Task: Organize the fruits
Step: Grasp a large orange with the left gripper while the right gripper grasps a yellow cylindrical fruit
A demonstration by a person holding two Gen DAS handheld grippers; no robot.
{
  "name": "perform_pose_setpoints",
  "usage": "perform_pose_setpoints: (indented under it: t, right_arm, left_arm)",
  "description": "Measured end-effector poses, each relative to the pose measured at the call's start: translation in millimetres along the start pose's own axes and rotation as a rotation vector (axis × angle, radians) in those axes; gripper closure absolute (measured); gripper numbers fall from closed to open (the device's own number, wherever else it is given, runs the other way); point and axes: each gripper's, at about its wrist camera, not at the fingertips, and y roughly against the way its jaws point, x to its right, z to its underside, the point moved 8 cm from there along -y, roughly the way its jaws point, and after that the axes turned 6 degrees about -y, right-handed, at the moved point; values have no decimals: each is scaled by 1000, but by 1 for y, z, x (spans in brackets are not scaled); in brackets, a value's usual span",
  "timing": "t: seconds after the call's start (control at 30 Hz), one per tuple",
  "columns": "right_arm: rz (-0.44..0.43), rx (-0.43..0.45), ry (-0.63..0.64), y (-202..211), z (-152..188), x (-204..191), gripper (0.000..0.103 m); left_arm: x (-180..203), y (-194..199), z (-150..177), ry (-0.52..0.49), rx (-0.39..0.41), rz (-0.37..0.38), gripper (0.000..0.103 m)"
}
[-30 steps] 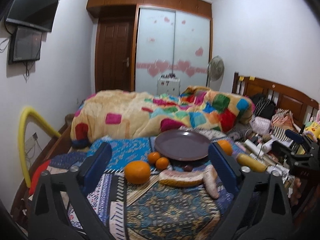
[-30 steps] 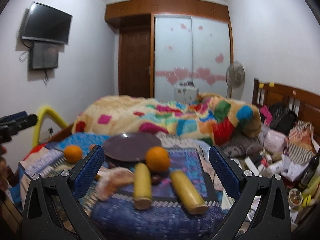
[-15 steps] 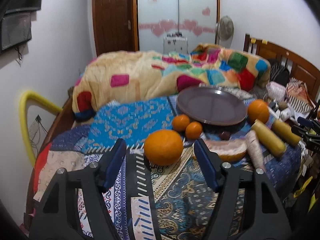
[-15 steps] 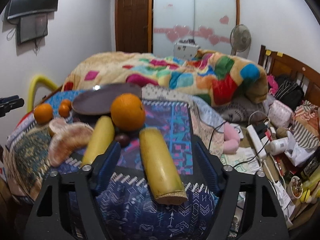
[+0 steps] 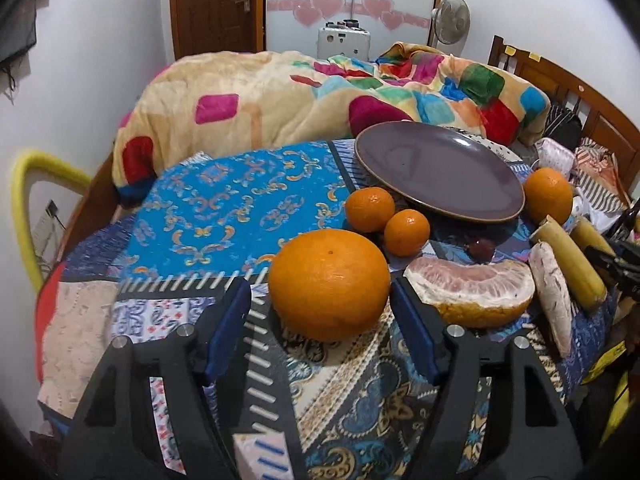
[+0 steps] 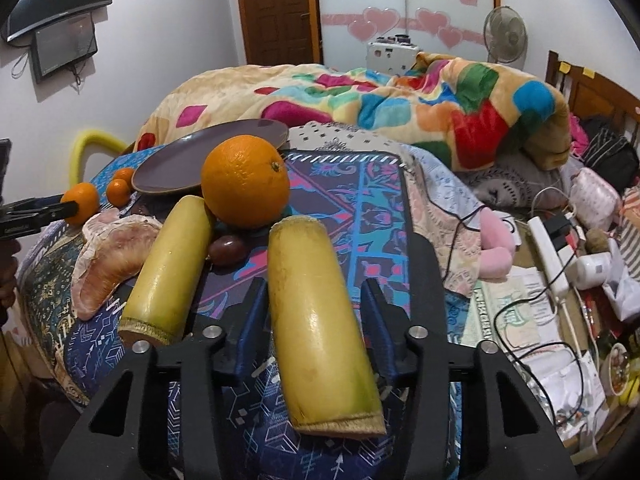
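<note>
Large orange (image 5: 329,283): on the patterned cloth (image 5: 240,208) over the bed, between the two blue pads of the left gripper (image 5: 320,312); a gap shows on each side, so the fingers stand apart and clamp nothing
Yellow stalk piece (image 6: 320,320): lying lengthwise between the fingers of the right gripper (image 6: 316,320) — the pads are spread to either side of it with space visible, not closed on it
Second stalk piece (image 6: 170,264): just beside the first, to its left, its far end near a second orange (image 6: 245,181)
Small dark fruit (image 6: 227,251): between the two stalk pieces, in front of that orange
Pomelo wedges: one peeled segment (image 5: 472,292) just right of the large orange; another (image 5: 554,300) beside it, lying against the stalk pieces
Two mandarins: (image 5: 370,209) and (image 5: 407,232), touching each other, close to the near rim of the plate
Plate (image 5: 440,168): purple-brown and tilted, its bare face showing — it rests on the cloth behind the fruit
Blanket (image 5: 320,96): colourful patches, heaped across the bed behind the plate
Bedside clutter: cables and a white power strip (image 6: 548,256) to the right of the cloth
</note>
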Motion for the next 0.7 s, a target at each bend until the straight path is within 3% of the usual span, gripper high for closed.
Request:
perform_pose_setpoints:
  t: [0.33,0.7]
  right_arm:
    - [-16,2,9,-3,0,1,66]
    - [-9,20,7,2,-2,4,67]
  left_arm:
    - [6,-17,-4,-39,-21,-28,32]
    - [9,-11,-6,-58,-19,-36,37]
